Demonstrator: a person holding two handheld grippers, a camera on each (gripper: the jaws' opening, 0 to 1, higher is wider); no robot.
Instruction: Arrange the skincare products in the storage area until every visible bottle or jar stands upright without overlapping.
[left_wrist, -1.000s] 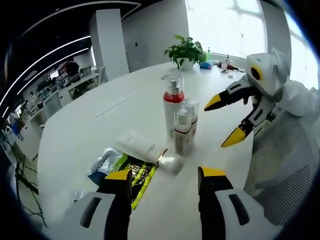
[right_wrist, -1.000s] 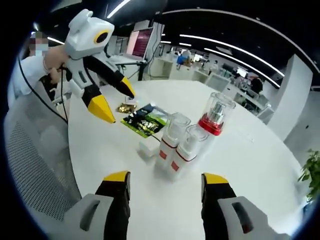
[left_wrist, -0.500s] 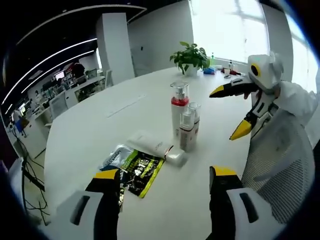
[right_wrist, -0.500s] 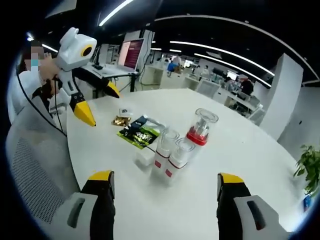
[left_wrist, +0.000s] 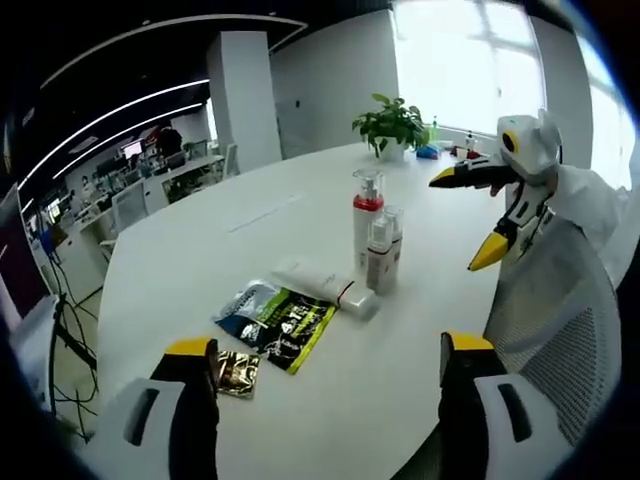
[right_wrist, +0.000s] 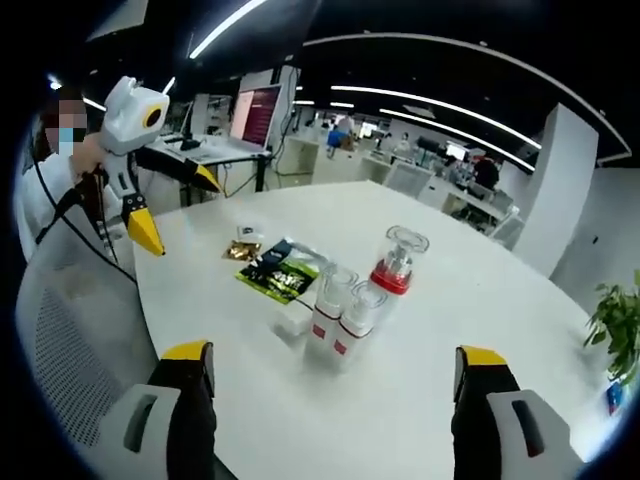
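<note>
1. Three bottles stand upright, close together, near the middle of the white desk (left_wrist: 200, 260): one tall pump bottle (left_wrist: 367, 218) with a red band and two shorter clear-capped bottles (right_wrist: 345, 320) with red labels.
2. One white tube (left_wrist: 325, 290) lies flat just beside the bottles.
3. Two sachets lie flat: a green-black sachet (left_wrist: 275, 322) touching the tube and a small gold sachet (left_wrist: 237, 372) nearer the desk edge.
4. Left gripper (left_wrist: 325, 375): jaws wide apart, holding nothing.
5. Right gripper (right_wrist: 330, 370): jaws wide apart, holding nothing.
6. One potted plant (left_wrist: 392, 124) stands at the far desk edge.
</note>
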